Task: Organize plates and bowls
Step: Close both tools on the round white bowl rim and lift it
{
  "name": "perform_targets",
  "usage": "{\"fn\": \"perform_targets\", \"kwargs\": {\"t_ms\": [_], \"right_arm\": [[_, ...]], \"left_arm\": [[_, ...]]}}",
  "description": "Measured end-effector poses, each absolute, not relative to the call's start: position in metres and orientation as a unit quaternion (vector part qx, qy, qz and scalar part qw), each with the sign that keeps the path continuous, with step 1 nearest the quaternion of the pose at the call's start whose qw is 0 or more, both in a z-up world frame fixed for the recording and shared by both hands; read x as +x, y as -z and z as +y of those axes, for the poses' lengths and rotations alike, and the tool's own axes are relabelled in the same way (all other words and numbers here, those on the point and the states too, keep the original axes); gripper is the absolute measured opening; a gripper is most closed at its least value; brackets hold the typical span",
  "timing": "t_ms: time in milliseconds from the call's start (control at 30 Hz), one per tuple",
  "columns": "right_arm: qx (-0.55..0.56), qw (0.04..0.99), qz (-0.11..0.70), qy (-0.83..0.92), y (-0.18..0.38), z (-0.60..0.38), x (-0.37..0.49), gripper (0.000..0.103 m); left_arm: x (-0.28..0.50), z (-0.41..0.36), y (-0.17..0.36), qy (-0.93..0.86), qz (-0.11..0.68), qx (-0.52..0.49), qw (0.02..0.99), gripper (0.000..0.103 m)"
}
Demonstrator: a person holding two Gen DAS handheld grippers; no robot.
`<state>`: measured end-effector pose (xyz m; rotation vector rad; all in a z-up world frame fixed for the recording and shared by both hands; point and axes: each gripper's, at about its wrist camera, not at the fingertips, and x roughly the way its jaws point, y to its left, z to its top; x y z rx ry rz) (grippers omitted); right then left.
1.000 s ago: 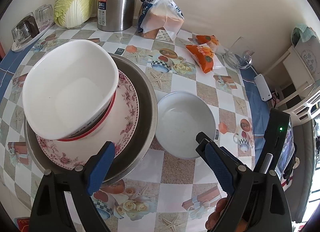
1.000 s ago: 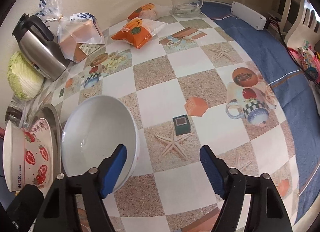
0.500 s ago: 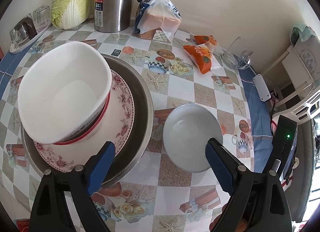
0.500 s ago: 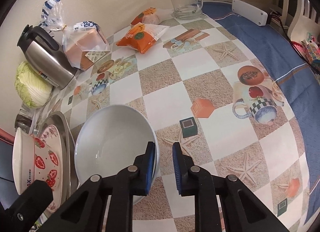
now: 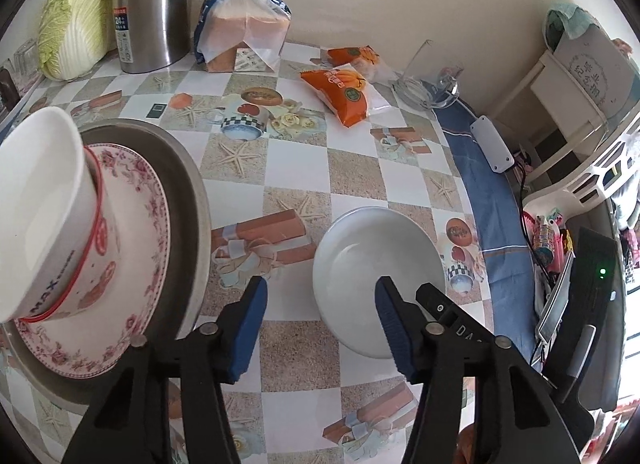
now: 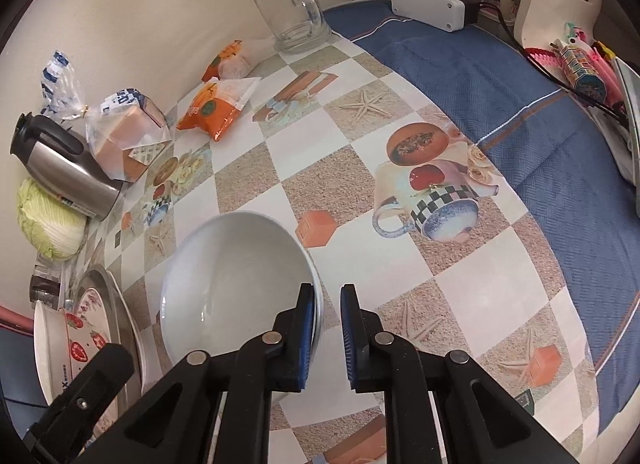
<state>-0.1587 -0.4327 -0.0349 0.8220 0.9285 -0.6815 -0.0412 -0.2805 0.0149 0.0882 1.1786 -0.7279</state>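
A plain white bowl is held by its near rim in my right gripper, which is shut on it and lifts it tilted above the table. The bowl also shows in the left wrist view. My left gripper is open and empty, just in front of the bowl. To the left, a strawberry-print bowl sits on a floral plate inside a steel basin; this stack also shows in the right wrist view.
At the back stand a steel kettle, a cabbage, bagged bread, orange snack packs and a glass mug. A blue cloth and a white adapter lie at the right.
My right gripper closed on the white bowl's rim and raised it, tilting it. My left gripper swung right, so the stack slid to the left edge of its view.
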Motion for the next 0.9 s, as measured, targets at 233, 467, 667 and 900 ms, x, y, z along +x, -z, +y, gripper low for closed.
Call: {"fn": "perform_targets", "kwargs": {"t_ms": [233,467,667,900], "right_arm": [[0.381,0.759,0.428,0.309,0.038,-0.433,-0.158,0.013],[0.377,0.76,0.432,0.306,0.041,-0.432,-0.152,0.01],[0.382,0.758,0.435,0.301,0.044,-0.431,-0.149,0.009],[0.371,0.759,0.439,0.306,0.042,-0.428,-0.148,0.009]], "left_arm": [[-0.027,-0.29,0.014,0.323,0.562,0.034,0.761,0.04],[-0.022,-0.304,0.029,0.334,0.568,0.038,0.751,0.024],[-0.022,-0.307,0.04,0.345,0.575,0.029,0.741,0.019],[-0.023,-0.307,0.036,0.355,0.57,0.027,0.741,0.018]]}}
